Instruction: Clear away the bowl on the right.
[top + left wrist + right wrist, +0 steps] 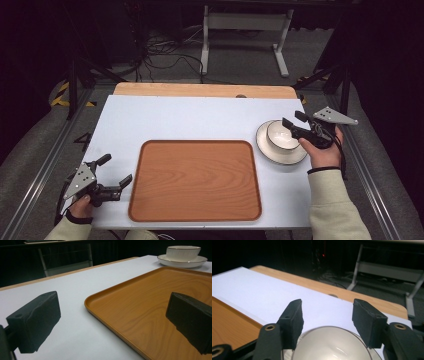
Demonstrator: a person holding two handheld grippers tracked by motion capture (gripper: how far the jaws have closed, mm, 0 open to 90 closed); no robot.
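Note:
A white bowl (282, 134) stands on a white plate (295, 156) at the table's right, just beside a wooden tray (195, 180). My right gripper (291, 119) hovers at the bowl's far right rim, jaws apart. In the right gripper view the bowl (332, 345) lies below and between the right gripper (328, 307)'s jaws, pads not pressing it. My left gripper (117, 168) rests open at the front left, beside the tray's left edge. The left gripper view has the left gripper (112, 322) straddling the tray (150, 302) rim, with the bowl (183, 252) and plate (182, 263) far off.
A white mat (190, 120) covers the table, with a bare wooden strip (200, 90) along the far edge. Metal rails run down both sides. A white frame (245, 30) and cables stand on the floor beyond.

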